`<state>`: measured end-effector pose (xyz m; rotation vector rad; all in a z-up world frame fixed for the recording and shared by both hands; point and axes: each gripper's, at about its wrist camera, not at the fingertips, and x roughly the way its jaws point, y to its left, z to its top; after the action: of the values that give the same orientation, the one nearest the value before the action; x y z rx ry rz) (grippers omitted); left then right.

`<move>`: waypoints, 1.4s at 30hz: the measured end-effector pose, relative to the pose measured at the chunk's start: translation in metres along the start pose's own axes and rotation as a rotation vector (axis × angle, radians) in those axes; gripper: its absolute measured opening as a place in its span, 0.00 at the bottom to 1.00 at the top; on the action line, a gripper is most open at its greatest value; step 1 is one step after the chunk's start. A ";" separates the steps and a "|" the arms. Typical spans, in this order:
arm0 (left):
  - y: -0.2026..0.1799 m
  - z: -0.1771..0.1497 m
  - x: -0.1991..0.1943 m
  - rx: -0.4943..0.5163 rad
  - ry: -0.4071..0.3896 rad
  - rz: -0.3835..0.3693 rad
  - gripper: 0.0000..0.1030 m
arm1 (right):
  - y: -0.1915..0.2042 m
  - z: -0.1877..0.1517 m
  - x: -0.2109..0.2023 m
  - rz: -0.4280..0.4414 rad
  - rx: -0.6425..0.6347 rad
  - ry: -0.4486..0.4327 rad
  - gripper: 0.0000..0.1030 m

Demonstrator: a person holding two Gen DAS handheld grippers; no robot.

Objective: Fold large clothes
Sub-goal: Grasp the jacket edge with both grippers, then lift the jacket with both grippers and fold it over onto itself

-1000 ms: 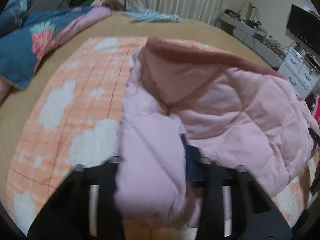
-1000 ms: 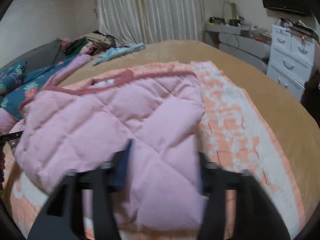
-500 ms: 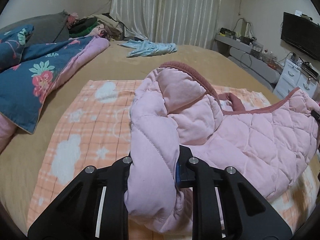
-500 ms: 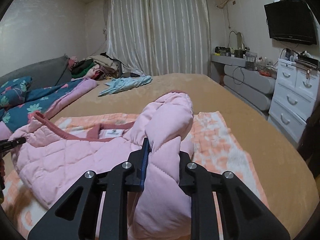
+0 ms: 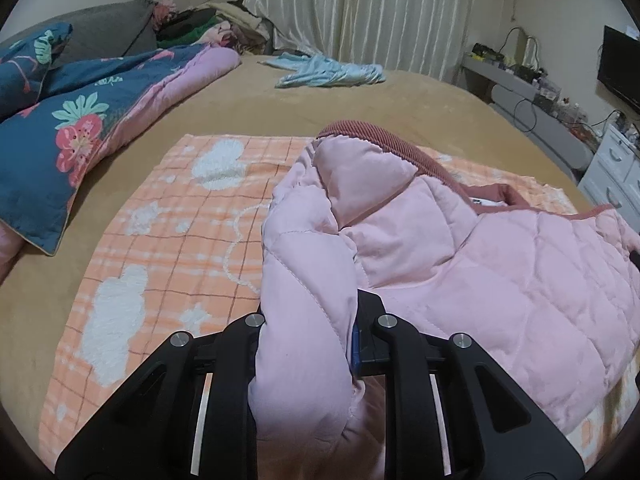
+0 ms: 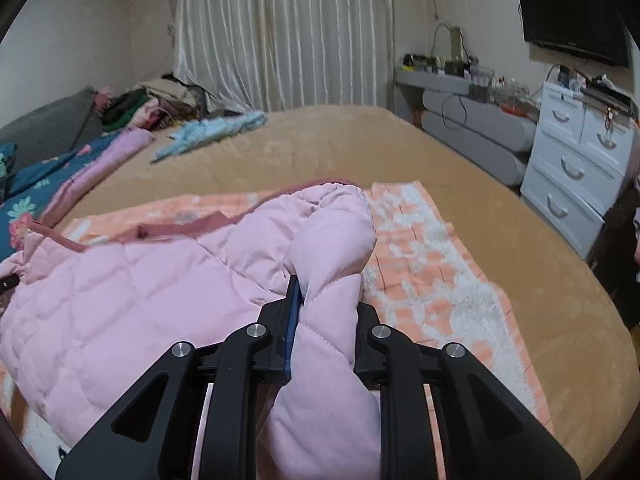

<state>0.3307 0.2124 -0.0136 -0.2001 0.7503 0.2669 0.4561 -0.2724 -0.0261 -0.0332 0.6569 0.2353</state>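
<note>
A pink quilted jacket (image 5: pixel 500 280) with a dusky red corduroy collar (image 5: pixel 384 136) lies over an orange checked towel (image 5: pixel 160 232) on the bed. My left gripper (image 5: pixel 308 320) is shut on a thick fold of the jacket at its left side and holds it lifted. In the right wrist view my right gripper (image 6: pixel 324 316) is shut on a bunched fold of the same jacket (image 6: pixel 140 288) at its right side, also lifted. The jacket's middle sags between the two grippers.
A tan bedspread (image 5: pixel 360 100) covers the bed. A blue floral quilt (image 5: pixel 80 120) lies at the left, a light blue garment (image 5: pixel 332 74) at the far side. White drawers (image 6: pixel 576 160) and a grey shelf (image 6: pixel 472 120) stand to the right of the bed.
Both grippers closed on the jacket's sides and lifted them off the towel. The cameras tilted up from the flat jacket, then dipped slightly lower and forward.
</note>
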 end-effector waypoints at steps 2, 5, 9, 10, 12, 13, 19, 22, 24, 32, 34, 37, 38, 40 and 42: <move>-0.001 0.001 0.008 0.000 0.009 0.008 0.12 | -0.001 -0.006 0.017 -0.016 0.007 0.040 0.16; -0.003 0.001 0.022 -0.006 0.034 0.016 0.13 | 0.000 -0.014 0.034 -0.039 -0.001 0.077 0.18; 0.003 0.000 0.035 -0.050 0.067 0.016 0.18 | 0.001 -0.020 0.039 -0.049 -0.008 0.097 0.28; 0.003 -0.001 0.034 -0.058 0.070 0.015 0.19 | -0.001 -0.021 0.036 -0.033 0.016 0.100 0.37; 0.006 -0.001 0.030 -0.072 0.070 0.015 0.27 | -0.011 -0.022 0.025 -0.006 0.083 0.090 0.66; 0.009 -0.002 0.025 -0.083 0.070 0.019 0.32 | -0.013 -0.023 0.017 0.003 0.107 0.075 0.85; 0.033 -0.017 -0.001 -0.184 0.083 -0.015 0.73 | -0.025 -0.045 -0.046 0.096 0.234 0.009 0.96; 0.041 -0.031 -0.020 -0.231 0.081 -0.045 0.91 | -0.021 -0.064 -0.075 0.127 0.251 0.005 0.96; 0.045 -0.041 -0.032 -0.258 0.085 -0.068 0.91 | -0.017 -0.076 -0.089 0.131 0.258 0.009 0.96; 0.050 -0.096 -0.058 -0.370 0.141 -0.150 0.91 | -0.012 -0.127 -0.104 0.128 0.373 0.072 0.96; 0.043 -0.110 -0.060 -0.387 0.144 -0.198 0.91 | -0.011 -0.136 -0.099 0.137 0.409 0.095 0.96; 0.034 -0.125 -0.053 -0.447 0.169 -0.291 0.91 | -0.009 -0.143 -0.090 0.136 0.446 0.111 0.96; 0.032 -0.128 -0.048 -0.473 0.179 -0.319 0.91 | -0.009 -0.145 -0.087 0.137 0.450 0.115 0.96; 0.026 -0.129 -0.037 -0.514 0.176 -0.357 0.91 | -0.008 -0.146 -0.080 0.139 0.456 0.122 0.96; 0.024 -0.127 -0.029 -0.563 0.169 -0.381 0.91 | -0.010 -0.148 -0.076 0.148 0.467 0.119 0.96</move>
<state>0.2215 0.1957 -0.0859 -0.8984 0.7738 0.0915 0.3117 -0.3132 -0.0977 0.4535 0.8210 0.2186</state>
